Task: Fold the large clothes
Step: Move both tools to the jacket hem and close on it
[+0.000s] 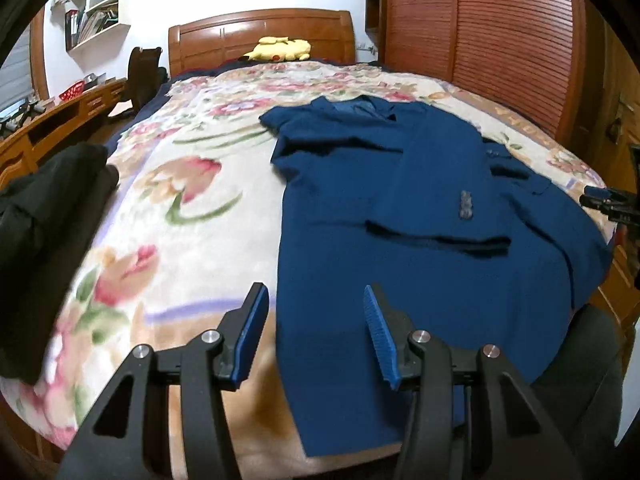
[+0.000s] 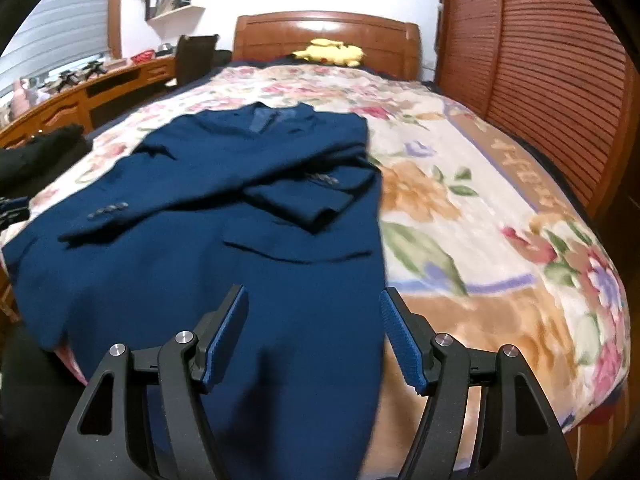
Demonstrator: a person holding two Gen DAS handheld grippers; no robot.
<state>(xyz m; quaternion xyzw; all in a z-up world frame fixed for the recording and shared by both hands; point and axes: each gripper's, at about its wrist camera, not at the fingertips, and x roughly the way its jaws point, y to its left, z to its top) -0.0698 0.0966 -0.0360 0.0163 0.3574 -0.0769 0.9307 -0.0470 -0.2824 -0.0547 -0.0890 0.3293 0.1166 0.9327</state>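
Inspecting both wrist views, I found that you held the left gripper (image 1: pixel 316 332) and the right gripper (image 2: pixel 314 336) above the near end of the bed, each with its jaws spread apart and nothing between them. The blue jacket (image 1: pixel 400 208) lay flat on the floral blanket (image 1: pixel 180 200), collar at the far end and hem toward you. It lay to the right in the left wrist view and to the left in the right wrist view, so it sat between your two grippers. Both sleeves (image 2: pixel 224 196) were already crossed over the chest, their buttoned cuffs showing.

In my judgement, the cloth was a lined suit fabric: moderately heavy, soft in the body, stiffer at the shoulders and lapels, and likely to slide on the plush blanket. You would have done best to pinch both near hem corners (image 1: pixel 320 440), through all layers, and carry them toward the collar. A grip on one layer alone risked the lining slipping and the crossed sleeves shifting.

A dark garment (image 1: pixel 44 240) lay at the left edge, well apart from the jacket. A yellow plush toy (image 1: pixel 280 50) rested by the headboard (image 1: pixel 260 36).
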